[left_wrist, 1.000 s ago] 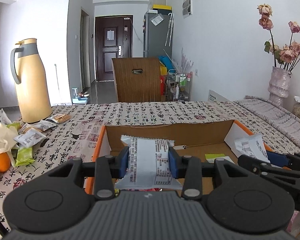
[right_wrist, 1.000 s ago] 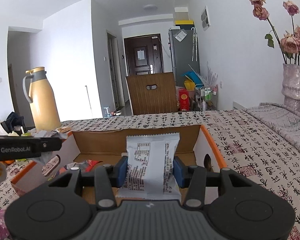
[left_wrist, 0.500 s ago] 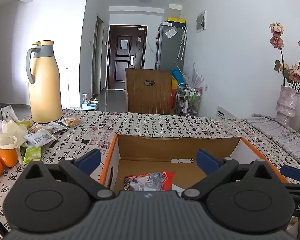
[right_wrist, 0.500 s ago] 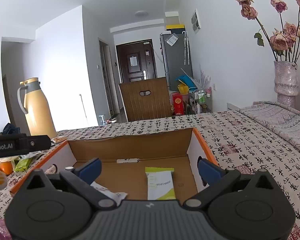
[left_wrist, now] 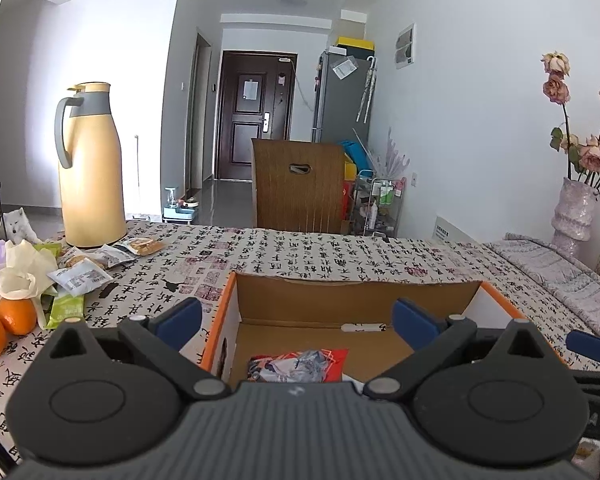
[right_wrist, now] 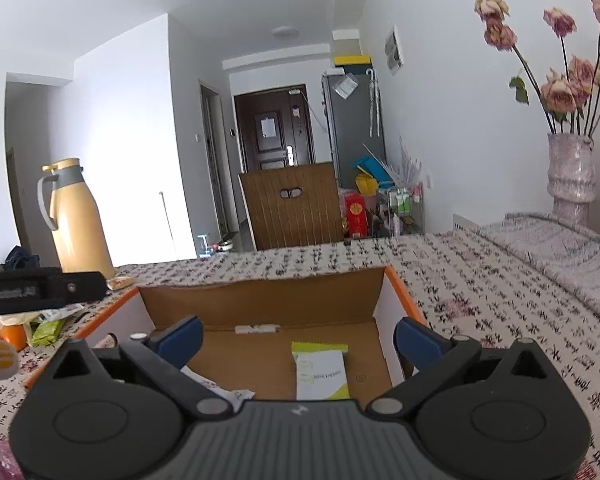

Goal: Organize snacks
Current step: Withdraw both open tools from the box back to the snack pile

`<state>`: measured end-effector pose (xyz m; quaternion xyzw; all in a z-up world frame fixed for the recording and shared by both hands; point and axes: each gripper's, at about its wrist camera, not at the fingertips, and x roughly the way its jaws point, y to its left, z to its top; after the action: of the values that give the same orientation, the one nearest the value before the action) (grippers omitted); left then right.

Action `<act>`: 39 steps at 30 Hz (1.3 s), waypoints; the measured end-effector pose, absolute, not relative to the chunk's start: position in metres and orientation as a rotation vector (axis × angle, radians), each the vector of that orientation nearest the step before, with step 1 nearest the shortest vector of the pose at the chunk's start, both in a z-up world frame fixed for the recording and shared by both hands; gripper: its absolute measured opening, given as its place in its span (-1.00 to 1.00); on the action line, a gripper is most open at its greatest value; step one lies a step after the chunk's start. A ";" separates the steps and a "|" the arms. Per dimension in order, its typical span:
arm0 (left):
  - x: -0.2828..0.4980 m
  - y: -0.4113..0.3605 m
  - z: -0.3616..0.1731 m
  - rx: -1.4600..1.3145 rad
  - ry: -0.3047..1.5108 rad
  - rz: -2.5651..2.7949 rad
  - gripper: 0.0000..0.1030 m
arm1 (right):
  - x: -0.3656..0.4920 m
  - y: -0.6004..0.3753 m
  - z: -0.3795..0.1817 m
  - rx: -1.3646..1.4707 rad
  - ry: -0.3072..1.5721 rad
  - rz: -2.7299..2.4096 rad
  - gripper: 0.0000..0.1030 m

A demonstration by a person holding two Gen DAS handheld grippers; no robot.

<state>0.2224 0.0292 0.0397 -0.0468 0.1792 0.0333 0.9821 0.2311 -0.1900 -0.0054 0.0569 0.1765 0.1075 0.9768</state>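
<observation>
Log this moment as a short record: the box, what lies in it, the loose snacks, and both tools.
box: open cardboard box with orange rim, on the patterned tablecloth
in box: red packet; white-and-green packet
loose snacks: packets on the cloth near the yellow jug, beside oranges
left tool: open, nothing between its pads, just released
right tool: open, nothing between its pads, just released

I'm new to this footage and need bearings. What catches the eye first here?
The open cardboard box with orange edges sits front and centre, a green-and-white snack packet lying inside. Both grippers, left and right, hang wide open and empty over it. A tall yellow thermos stands far left on the patterned tablecloth.
</observation>
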 end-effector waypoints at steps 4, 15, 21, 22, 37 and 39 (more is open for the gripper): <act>0.217 0.030 0.050 -0.098 0.341 0.068 1.00 | 0.222 -0.189 0.005 0.105 0.333 0.221 1.00; 0.172 0.030 0.075 -0.085 0.293 0.065 1.00 | 0.184 -0.189 0.023 0.080 0.307 0.212 1.00; 0.142 0.031 0.079 -0.091 0.287 0.062 1.00 | 0.153 -0.189 0.029 0.076 0.302 0.224 1.00; 0.137 0.031 0.078 -0.091 0.289 0.061 1.00 | 0.148 -0.189 0.029 0.077 0.302 0.227 1.00; 0.077 0.037 0.050 -0.107 0.352 0.069 1.00 | 0.094 -0.191 0.010 0.069 0.383 0.268 1.00; 0.072 0.039 0.043 -0.104 0.367 0.072 1.00 | 0.088 -0.188 0.004 0.064 0.402 0.280 1.00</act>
<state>0.0720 0.0389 0.0432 -0.0516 0.1822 0.0358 0.9813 0.0883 -0.1883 0.0040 0.0317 0.1989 0.1388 0.9696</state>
